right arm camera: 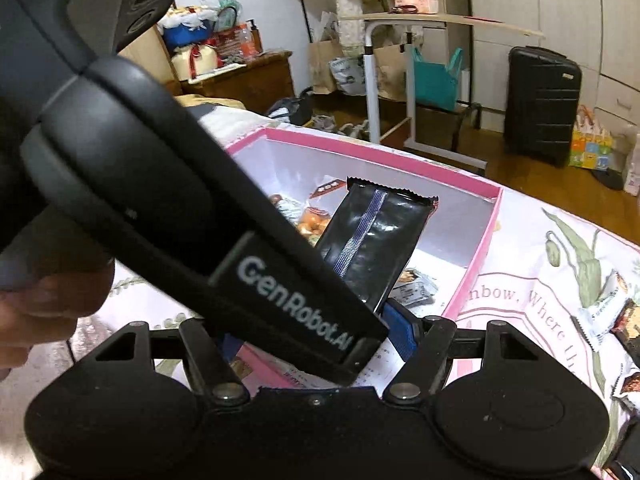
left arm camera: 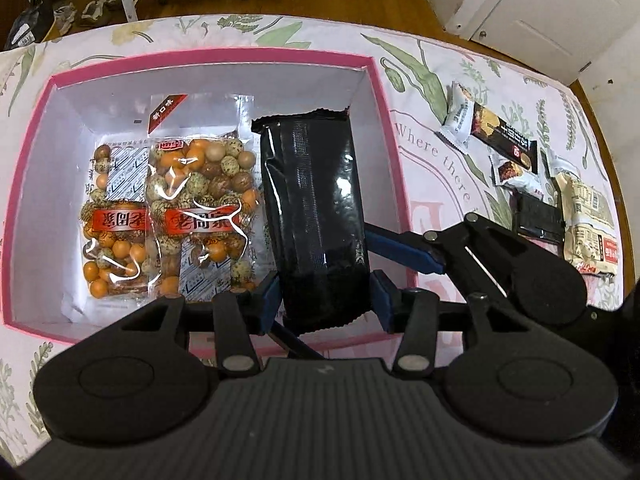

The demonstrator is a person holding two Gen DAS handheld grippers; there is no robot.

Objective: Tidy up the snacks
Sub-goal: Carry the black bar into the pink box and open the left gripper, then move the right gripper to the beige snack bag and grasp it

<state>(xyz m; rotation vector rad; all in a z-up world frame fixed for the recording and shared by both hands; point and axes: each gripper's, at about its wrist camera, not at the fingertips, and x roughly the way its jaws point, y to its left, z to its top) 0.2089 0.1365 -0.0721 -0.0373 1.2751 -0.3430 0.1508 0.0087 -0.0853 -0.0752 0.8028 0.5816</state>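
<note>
Nearest in the left wrist view, the left gripper (left arm camera: 326,300) has its blue jaws on either side of the lower end of a black packet (left arm camera: 316,216). They look to be just pinching it, though the pads may already be loosening; the view is too foreshortened to be sure. The packet hangs tilted over the right half of the pink box (left arm camera: 394,128), its top crimp toward the far wall.

The right gripper (left arm camera: 404,248) sits just beside it over the box's right rim, jaws spread with nothing between them as far as can be seen. In its own view the left tool's body covers most of the gap.

Further in, two clear bags of coated nuts (left arm camera: 168,208) lie flat side by side on the box floor at the left. The right wrist view shows a small wrapped snack (right arm camera: 416,286) in the box under the black packet.

Beyond the box, on the flowered worktop (left arm camera: 436,60), several snacks (left arm camera: 520,168) lie loose. Judging by this, roughly half the sorting is done: the black packet is about to be set down, and the loose ones remain.
</note>
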